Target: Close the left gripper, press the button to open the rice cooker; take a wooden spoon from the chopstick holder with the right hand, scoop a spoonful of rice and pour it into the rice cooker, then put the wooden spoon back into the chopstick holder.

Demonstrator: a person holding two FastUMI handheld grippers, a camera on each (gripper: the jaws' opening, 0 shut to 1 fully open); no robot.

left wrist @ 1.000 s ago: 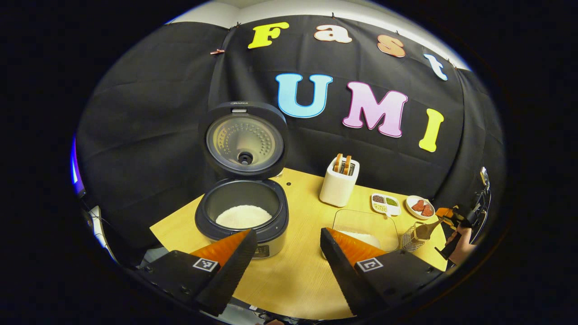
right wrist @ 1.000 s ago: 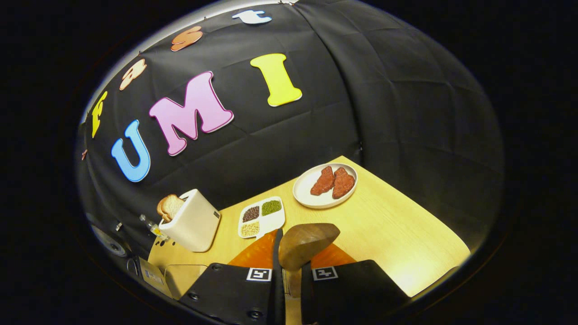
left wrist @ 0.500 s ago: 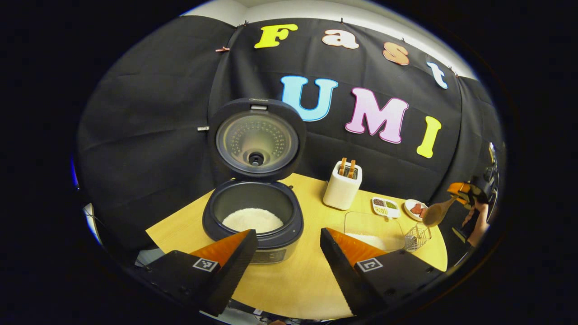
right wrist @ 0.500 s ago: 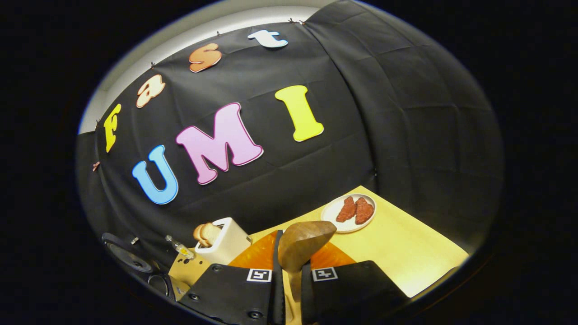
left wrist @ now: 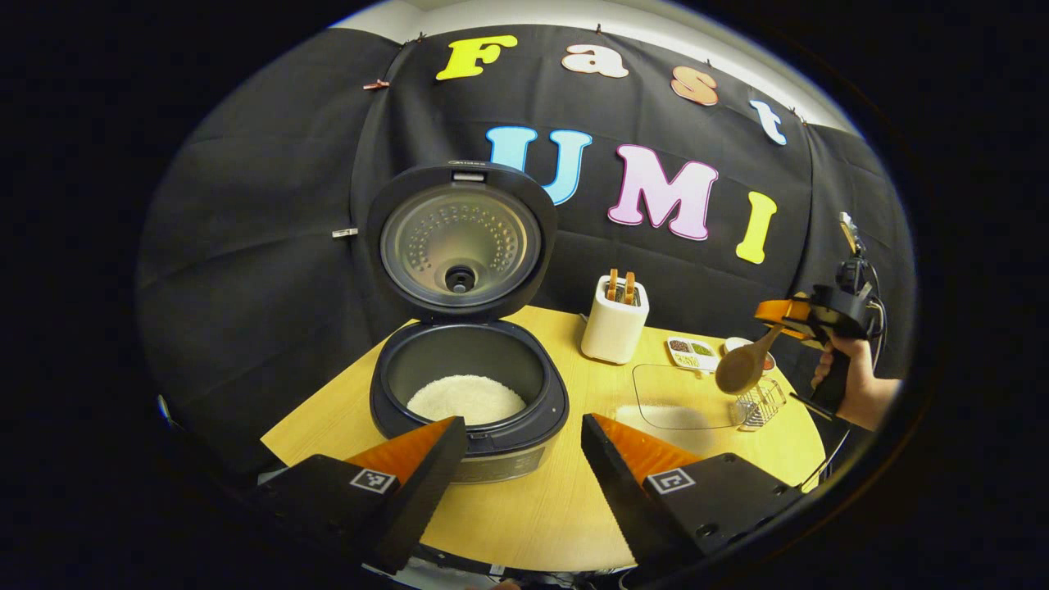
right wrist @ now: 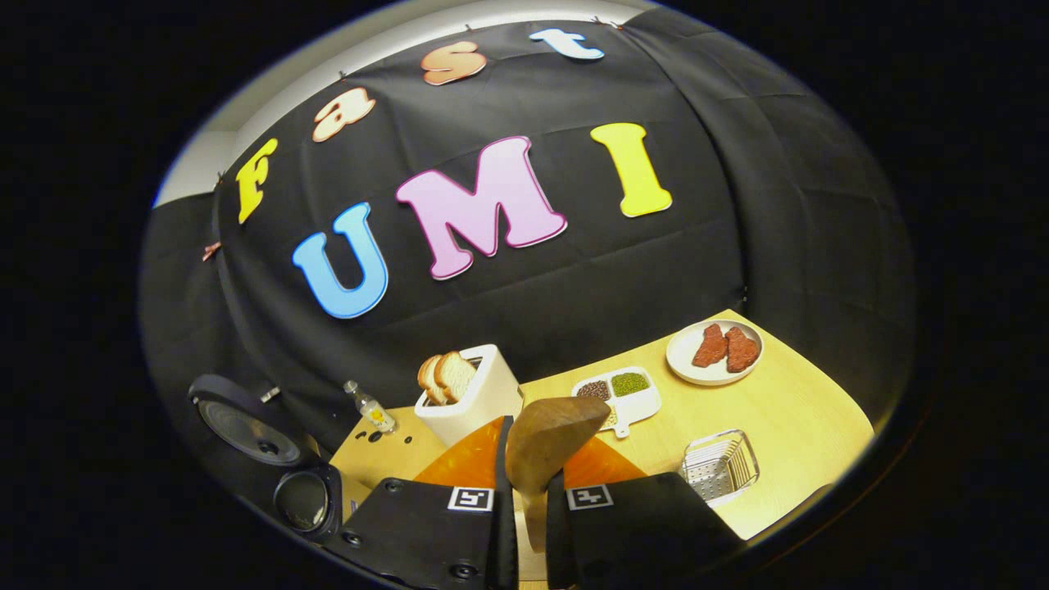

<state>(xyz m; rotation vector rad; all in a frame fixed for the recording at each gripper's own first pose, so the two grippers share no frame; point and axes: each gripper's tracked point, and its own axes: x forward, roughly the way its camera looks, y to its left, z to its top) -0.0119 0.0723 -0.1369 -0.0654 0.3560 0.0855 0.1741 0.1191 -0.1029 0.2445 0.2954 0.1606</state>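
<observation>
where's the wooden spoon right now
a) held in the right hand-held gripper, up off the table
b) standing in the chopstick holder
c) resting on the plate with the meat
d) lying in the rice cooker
a: the right hand-held gripper is shut on the wooden spoon, and the left gripper view shows the spoon raised above the table, apart from the open rice cooker.

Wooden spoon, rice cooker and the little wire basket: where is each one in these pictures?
wooden spoon (left wrist: 740,373): left gripper view, on its bowl.
rice cooker (left wrist: 551,403): left gripper view, on the pot's dark rim.
wire basket (right wrist: 742,465): right gripper view, on its right wall.
</observation>
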